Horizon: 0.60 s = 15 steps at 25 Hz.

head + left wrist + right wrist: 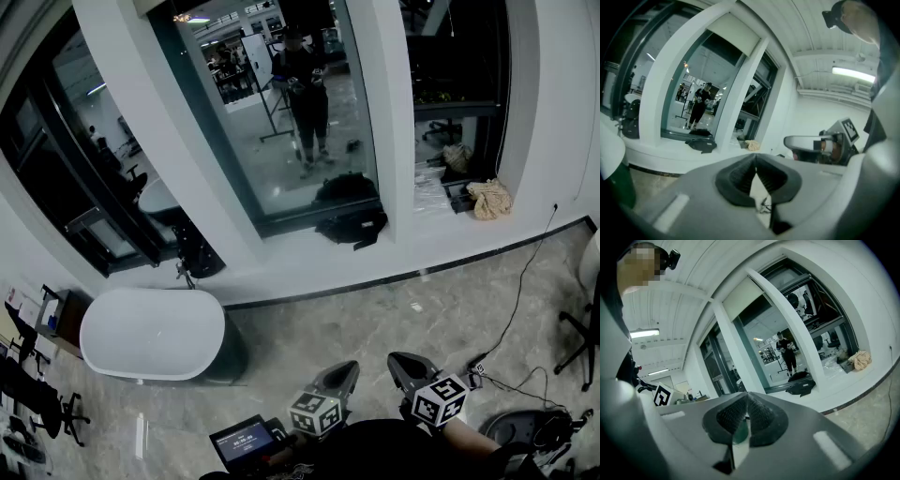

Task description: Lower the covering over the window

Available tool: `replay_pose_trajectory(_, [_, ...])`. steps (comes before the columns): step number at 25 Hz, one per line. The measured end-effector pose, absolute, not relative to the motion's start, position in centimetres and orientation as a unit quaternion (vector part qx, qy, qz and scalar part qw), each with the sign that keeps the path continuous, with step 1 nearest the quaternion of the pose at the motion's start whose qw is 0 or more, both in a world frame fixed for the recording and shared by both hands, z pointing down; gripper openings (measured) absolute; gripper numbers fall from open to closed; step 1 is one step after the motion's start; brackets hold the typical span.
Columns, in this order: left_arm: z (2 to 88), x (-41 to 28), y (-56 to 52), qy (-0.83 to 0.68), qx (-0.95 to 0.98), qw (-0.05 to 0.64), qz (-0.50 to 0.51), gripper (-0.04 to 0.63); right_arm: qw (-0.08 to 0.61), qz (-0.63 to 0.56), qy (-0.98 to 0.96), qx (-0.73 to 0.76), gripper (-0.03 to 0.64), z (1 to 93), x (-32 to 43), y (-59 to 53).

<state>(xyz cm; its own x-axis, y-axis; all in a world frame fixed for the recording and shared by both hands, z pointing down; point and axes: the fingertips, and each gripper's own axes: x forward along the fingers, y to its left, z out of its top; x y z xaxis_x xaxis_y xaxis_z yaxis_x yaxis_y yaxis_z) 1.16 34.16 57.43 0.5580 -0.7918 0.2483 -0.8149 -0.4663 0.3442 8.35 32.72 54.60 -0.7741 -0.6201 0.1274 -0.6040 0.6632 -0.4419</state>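
Observation:
The tall window (281, 112) stands straight ahead between white pillars, and its dark glass reflects a person. Its covering is a pale blind (733, 33) drawn up at the top of the frame; the right gripper view shows the same blind (739, 297). Both grippers are held low and well back from the window, over the floor. My left gripper (342, 372) is shut with nothing in it, its ribbed pads meeting (756, 158). My right gripper (403, 361) is also shut and holds nothing (746, 398). The blind's cord or pull does not show.
A white oval tub (150, 333) sits on the floor at the left. Black bags (352, 220) and a beige cloth (489, 199) lie on the window sill. A cable (520, 291) runs across the floor on the right. A small screen (246, 439) is near my left gripper.

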Motion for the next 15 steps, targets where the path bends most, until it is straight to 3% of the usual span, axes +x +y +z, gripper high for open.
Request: replay_pose_trajectory(15, [58.2,1.3,33.0,-0.456,0.86,0.226,0.045,0.004,0.034,-0.272,0.896,-0.35,0.008,55.9,9.0,31.2])
